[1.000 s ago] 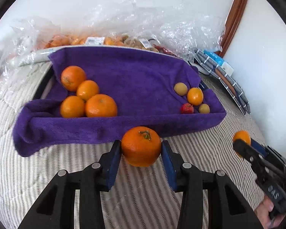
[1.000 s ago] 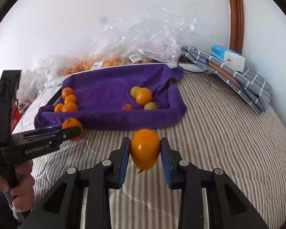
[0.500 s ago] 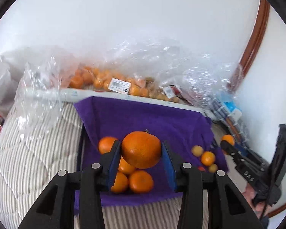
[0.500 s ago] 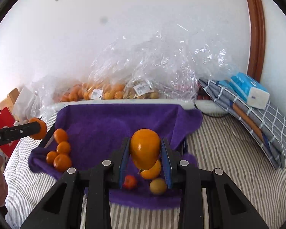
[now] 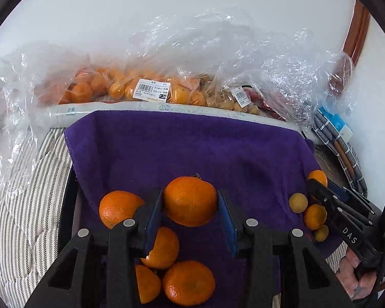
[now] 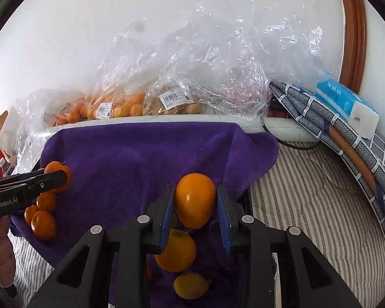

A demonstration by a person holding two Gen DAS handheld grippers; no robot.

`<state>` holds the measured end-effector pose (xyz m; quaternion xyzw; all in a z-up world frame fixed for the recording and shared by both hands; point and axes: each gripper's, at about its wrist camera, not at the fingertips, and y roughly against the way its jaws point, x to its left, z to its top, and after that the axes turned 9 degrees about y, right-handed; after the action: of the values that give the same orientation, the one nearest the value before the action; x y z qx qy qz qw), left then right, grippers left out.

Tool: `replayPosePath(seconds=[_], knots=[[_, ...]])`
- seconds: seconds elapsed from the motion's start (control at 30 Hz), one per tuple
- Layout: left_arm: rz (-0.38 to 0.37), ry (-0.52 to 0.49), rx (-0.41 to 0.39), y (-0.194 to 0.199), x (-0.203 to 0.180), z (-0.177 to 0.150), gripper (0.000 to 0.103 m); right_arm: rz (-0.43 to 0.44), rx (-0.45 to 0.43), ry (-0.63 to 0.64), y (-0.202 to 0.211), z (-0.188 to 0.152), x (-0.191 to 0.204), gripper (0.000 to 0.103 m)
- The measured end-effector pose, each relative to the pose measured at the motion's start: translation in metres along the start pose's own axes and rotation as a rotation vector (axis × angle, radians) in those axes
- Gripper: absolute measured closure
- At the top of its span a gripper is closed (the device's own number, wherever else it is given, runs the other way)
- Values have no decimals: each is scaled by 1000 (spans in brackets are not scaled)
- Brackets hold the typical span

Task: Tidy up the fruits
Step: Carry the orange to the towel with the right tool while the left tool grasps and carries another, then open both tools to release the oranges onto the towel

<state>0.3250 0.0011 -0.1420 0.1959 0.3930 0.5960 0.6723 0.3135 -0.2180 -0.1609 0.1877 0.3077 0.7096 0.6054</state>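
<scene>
While the left gripper point(image 5: 190, 211) hangs over the purple towel point(image 5: 192, 148), its pads pinch an orange point(image 5: 190, 200); four more oranges point(image 5: 166, 264) lie on the towel right under and left of it. The right gripper point(image 5: 318, 182) shows at the right edge, over small fruits point(image 5: 311, 214).

Right view: right gripper point(image 6: 195, 213) clamped on a smoother orange fruit point(image 6: 195, 200), above two similar fruits point(image 6: 175, 250) on the towel point(image 6: 131, 159). Left gripper point(image 6: 56, 177) at far left with its orange point(image 6: 57, 169).

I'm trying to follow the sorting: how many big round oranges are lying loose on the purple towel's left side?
4: big round oranges on the purple towel, one farthest, one behind the left jaws, two nearest. A fifth is held above; others may hide.
</scene>
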Motion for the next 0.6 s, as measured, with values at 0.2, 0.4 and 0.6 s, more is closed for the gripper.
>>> replayPosePath(seconds=[0.2, 0.4, 0.6], knots=[[2, -1, -13, 2, 0, -4, 59, -24, 8, 7, 2, -3, 2, 71], [37, -2, -51, 40, -3, -9, 51, -50, -22, 7, 43, 0, 8, 55], [83, 2, -116, 113, -6, -40, 35, -81, -71, 23, 122, -11, 31, 36]])
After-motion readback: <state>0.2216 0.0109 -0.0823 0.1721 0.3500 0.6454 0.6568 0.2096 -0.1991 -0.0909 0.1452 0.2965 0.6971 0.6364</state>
